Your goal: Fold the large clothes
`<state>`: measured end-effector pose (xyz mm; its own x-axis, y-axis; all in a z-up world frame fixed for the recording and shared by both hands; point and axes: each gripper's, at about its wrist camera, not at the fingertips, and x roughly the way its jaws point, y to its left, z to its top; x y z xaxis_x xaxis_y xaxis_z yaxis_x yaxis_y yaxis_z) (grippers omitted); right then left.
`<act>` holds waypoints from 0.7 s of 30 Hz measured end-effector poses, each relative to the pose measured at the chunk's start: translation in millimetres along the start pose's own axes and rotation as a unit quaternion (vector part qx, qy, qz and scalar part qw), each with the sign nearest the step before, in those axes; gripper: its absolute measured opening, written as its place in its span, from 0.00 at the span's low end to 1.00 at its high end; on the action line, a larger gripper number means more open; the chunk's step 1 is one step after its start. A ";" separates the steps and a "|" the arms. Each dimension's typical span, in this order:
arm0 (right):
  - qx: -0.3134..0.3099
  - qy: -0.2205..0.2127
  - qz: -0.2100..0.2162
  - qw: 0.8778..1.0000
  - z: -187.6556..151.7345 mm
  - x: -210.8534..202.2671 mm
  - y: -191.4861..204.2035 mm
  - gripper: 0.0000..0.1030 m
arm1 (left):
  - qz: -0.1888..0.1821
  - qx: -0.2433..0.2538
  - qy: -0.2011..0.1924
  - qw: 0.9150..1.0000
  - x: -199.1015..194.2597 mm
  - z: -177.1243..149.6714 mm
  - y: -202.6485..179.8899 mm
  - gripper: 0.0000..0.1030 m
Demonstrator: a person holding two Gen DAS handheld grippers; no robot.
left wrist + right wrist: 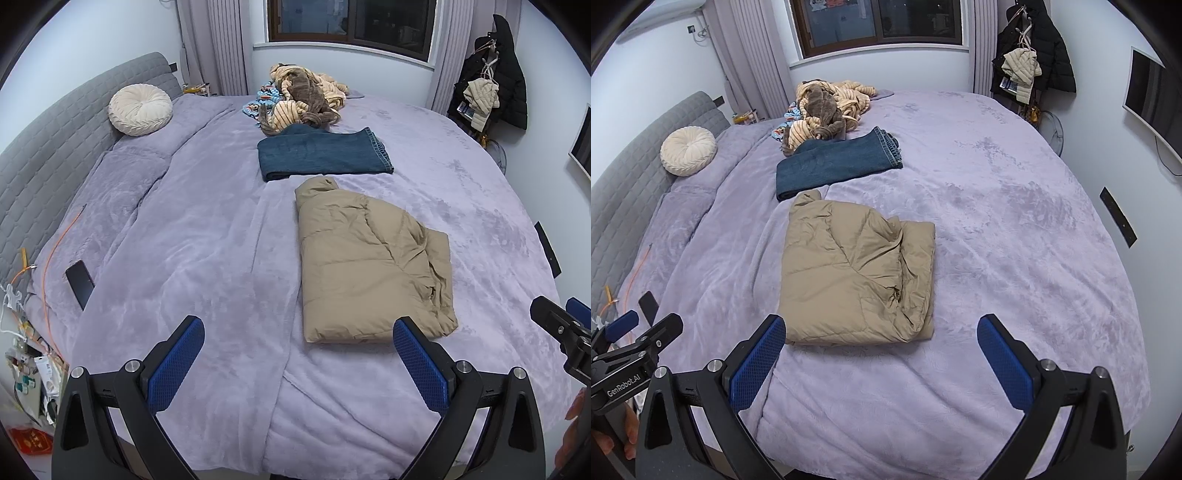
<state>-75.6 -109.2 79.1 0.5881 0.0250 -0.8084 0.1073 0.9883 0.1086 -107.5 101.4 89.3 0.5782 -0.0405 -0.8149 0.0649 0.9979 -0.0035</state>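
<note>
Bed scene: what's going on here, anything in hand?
Nothing is held. A person holds two handheld grippers over the near edge of the bed; the left gripper and the right gripper are both open and empty. The tan puffer jacket lies folded into a compact rectangle just ahead of them. Beyond it sit folded blue jeans, then an unfolded heap of striped clothes near the window.

A lilac plush-covered bed (207, 229) with grey quilted headboard (55, 136) faces a dark window (882, 22) between pale curtains (753, 55).
</note>
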 end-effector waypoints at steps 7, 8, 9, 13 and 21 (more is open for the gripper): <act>0.000 0.000 0.000 1.000 0.4 0.0 1.6 1.00 | 0.001 0.000 0.000 1.000 0.7 0.3 1.7 1.00; 0.000 0.000 0.000 1.000 0.5 0.0 1.5 1.00 | 0.001 0.000 0.001 1.000 0.9 0.3 2.0 1.00; 0.000 0.000 -0.001 1.000 0.6 0.0 1.5 1.00 | 0.001 0.001 0.001 1.000 0.7 0.4 1.5 1.00; 0.000 0.000 -0.001 1.000 0.9 0.1 1.7 1.00 | 0.001 0.000 0.001 1.000 0.9 0.6 1.6 1.00; -0.001 0.001 -0.001 1.000 1.2 0.2 1.7 1.00 | 0.001 -0.001 0.002 1.000 2.7 1.2 5.1 1.00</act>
<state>-74.3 -107.7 79.8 0.5868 0.0239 -0.8094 0.1069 0.9885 0.1067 -104.6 106.4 87.7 0.5747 -0.0378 -0.8175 0.0620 0.9981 -0.0025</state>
